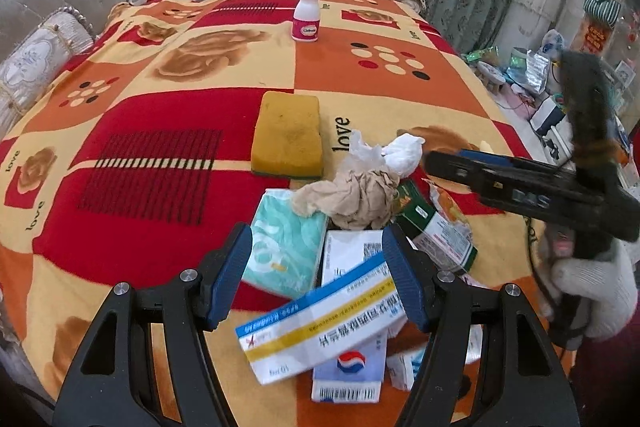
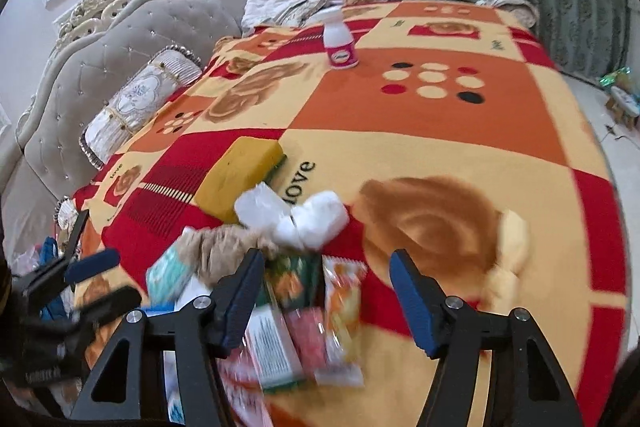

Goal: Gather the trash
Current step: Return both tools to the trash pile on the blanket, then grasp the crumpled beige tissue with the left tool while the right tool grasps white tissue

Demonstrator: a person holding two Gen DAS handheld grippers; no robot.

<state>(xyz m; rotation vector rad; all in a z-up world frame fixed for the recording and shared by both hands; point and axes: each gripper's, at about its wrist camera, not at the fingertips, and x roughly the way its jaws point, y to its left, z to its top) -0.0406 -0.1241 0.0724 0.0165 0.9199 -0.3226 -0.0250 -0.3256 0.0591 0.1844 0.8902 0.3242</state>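
1. Left wrist view: the left claw (image 1: 318,279) stands apart and empty over a blue-striped medicine box (image 1: 320,327); a teal tissue pack (image 1: 286,247) lies just beyond its left finger; crumpled brown paper (image 1: 356,197) and a white wad (image 1: 404,153) lie ahead; a yellow sponge (image 1: 287,135) sits farther ahead on the blanket (image 1: 160,155).
2. Right wrist view: the right claw (image 2: 326,293) is apart, holding nothing; blurred snack wrappers (image 2: 316,323) lie between its fingers, nearer the left one; the white wad (image 2: 316,223) is just ahead; a white bottle (image 2: 340,43) stands far ahead.

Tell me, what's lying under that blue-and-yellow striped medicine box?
The striped medicine box rests on a white box and a box with a red-blue logo. What lies beneath them is hidden.
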